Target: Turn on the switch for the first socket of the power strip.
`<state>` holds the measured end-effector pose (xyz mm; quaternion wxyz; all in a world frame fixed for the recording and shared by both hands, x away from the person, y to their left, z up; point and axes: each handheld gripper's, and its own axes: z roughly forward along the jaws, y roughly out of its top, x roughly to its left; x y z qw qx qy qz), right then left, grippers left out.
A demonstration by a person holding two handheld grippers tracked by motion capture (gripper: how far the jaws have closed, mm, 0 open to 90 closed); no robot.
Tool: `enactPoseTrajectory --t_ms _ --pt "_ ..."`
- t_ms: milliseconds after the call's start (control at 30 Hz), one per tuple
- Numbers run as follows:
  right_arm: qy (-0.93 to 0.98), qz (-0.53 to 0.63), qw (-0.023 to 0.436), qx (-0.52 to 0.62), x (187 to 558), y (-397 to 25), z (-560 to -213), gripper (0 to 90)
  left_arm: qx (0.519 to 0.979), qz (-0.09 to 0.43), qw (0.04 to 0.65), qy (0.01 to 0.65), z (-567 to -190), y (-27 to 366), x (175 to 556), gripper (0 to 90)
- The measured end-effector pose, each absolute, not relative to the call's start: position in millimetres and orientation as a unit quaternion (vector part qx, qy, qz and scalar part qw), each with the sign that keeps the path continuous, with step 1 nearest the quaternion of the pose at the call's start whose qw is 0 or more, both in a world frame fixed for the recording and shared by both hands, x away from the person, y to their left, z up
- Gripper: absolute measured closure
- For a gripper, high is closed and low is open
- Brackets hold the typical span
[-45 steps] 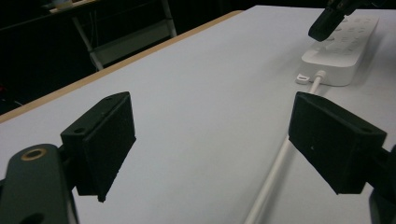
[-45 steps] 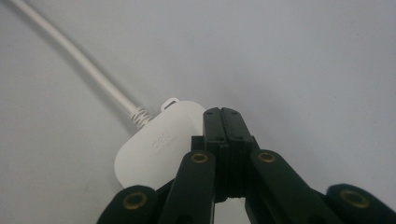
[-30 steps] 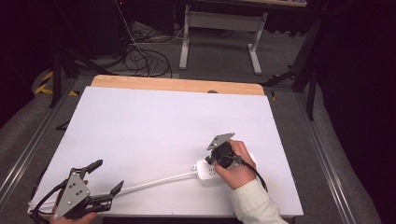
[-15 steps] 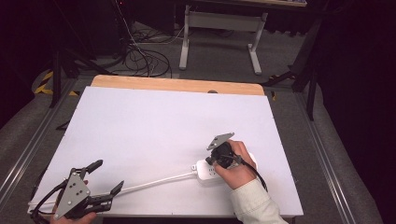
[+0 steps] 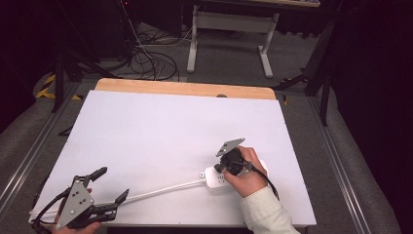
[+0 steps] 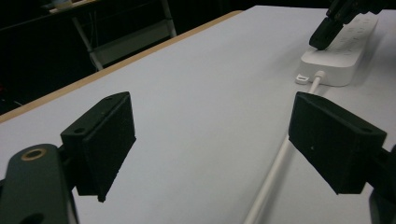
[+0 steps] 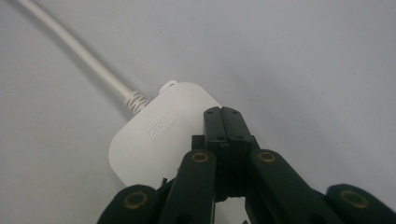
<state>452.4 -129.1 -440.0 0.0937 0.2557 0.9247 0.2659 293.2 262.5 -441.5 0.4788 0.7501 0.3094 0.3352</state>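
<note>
A white power strip (image 5: 215, 178) lies on the white table (image 5: 160, 131) near its front right, and its white cable (image 5: 160, 189) runs left toward the front edge. My right gripper (image 5: 223, 166), held by a hand in a white sleeve, points down onto the strip's left end. In the right gripper view its jaws are shut together with nothing between them, the right gripper (image 7: 222, 115) tip over the strip (image 7: 149, 140) near the cable (image 7: 70, 49) entry. My left gripper (image 5: 113, 183) is open at the front left, astride the cable (image 6: 273, 175), facing the strip (image 6: 338, 58).
The table's far edge is a wooden strip (image 5: 185, 88). Beyond it on the floor stand a white desk frame (image 5: 229, 29) and a tangle of black cables (image 5: 146, 58). Metal rails (image 5: 336, 161) run along both sides of the table.
</note>
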Motion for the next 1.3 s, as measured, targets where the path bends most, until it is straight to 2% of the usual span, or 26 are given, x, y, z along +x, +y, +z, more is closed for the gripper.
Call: enactPoseTrajectory --t_ms 1000,1300 --pt "0.922 0.264 0.094 0.269 452 -128 -442 90.0 0.75 0.335 0.479 0.31 -441 263 293 15.3" --pt "0.906 0.327 0.119 0.242 440 -126 -422 90.0 0.75 0.335 0.48 0.309 -441 263 293 15.3"
